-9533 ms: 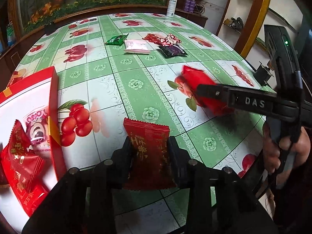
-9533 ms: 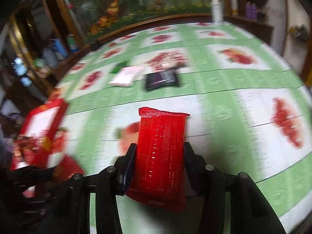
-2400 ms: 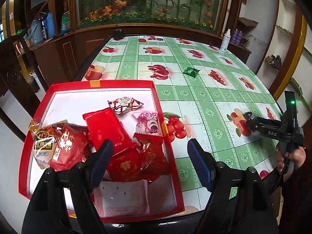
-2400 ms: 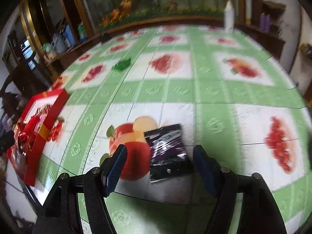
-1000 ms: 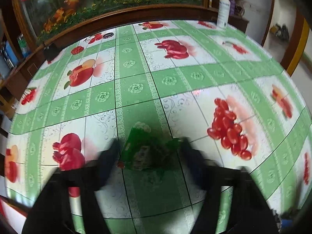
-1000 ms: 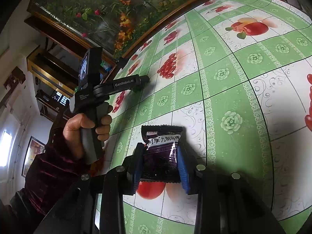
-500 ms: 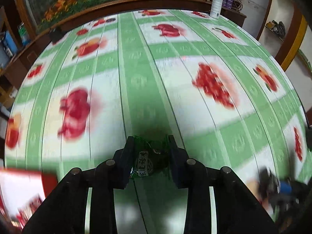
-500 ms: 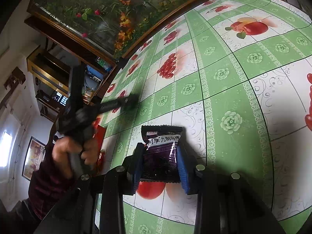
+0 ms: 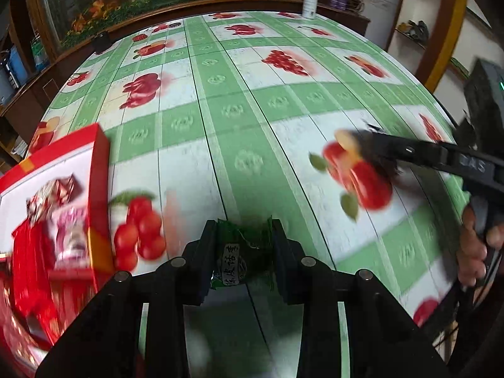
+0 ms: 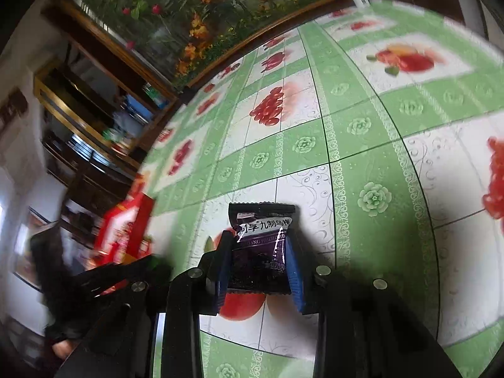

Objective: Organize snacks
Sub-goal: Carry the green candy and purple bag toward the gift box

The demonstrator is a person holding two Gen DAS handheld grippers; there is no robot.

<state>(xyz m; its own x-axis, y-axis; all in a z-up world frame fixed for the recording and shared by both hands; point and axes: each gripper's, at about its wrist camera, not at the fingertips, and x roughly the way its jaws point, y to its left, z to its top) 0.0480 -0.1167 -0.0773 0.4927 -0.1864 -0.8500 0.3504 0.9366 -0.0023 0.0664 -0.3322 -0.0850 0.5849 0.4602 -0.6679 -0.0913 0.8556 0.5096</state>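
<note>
Two snack packs held, one in each gripper.

Left gripper: fingers clenched on a small green snack packet, with both pads pressed on its sides. Packet held up off the counter, its long side running along the fingers, away from the camera.

Right gripper: fingers clenched on a dark purple snack packet. Top of that packet sticking out past the fingertips, long side also pointing away from the camera. Hard to tell if its bottom edge touches the green fruit-print cloth.

Red snack box at the left edge of the counter, open on top, white inside, with red and pink snack packs already lying in it. From the green packet, box off to the left and quite near. In the right wrist view, same red snack box far off to the left, well apart from the purple packet, with the other gripper between them.

So, left hand much nearer to the box. Likely next: green packet over the red wall, then let go inside. Purple one probably after that, across more of the counter.

One thing to watch: red wall of the box standing up between packet and inside, so better up and over, not straight sideways.
</note>
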